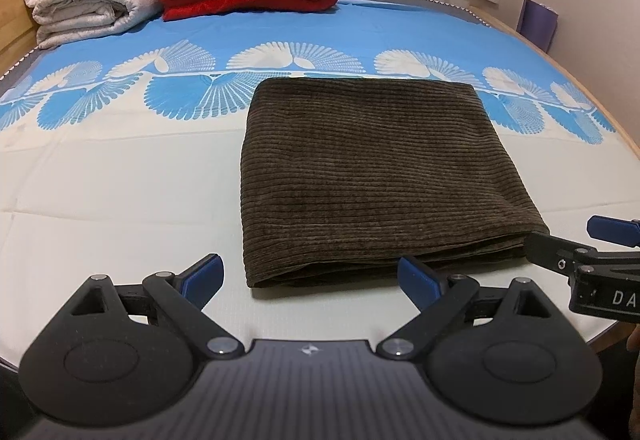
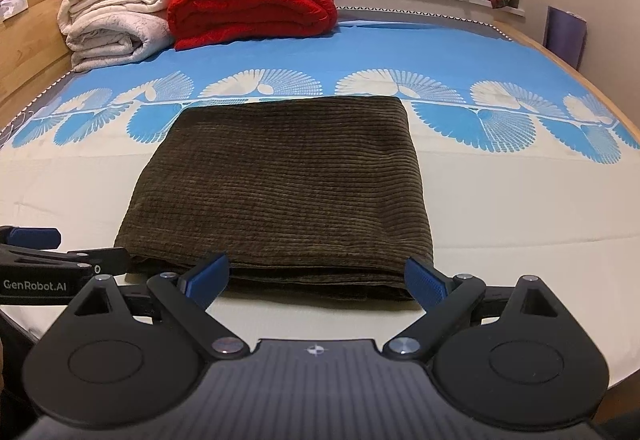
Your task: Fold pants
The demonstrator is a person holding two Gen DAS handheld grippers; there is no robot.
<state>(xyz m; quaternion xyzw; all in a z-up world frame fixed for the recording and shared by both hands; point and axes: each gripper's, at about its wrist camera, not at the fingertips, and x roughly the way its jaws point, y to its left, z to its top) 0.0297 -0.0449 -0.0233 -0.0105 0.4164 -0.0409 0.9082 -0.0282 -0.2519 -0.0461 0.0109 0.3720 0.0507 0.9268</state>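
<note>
Brown corduroy pants (image 2: 280,184) lie on the bed sheet (image 2: 520,200), already a compact rectangle of several layers, near edge facing the cameras, far edge at the blue fan print. Left gripper (image 1: 310,278) has its jaws spread wide, holding nothing, just short of the stack's near left corner. Right gripper (image 2: 318,278) is likewise spread and empty, its blue pads (image 2: 424,284) flanking the near right part of the folded edge. Whether the pads touch the cloth is hard to tell from this angle; probably just clear. The fold looks essentially done, so the step in hand reads as release or a final tidy. To do it well: draw both grippers straight away from the stack, low and level, without snagging the bottom layers; if the near edge looks uneven, nudge it square with the pads. Red quilt (image 2: 252,4) and white blankets (image 2: 116,28) sit well apart at the head.
</note>
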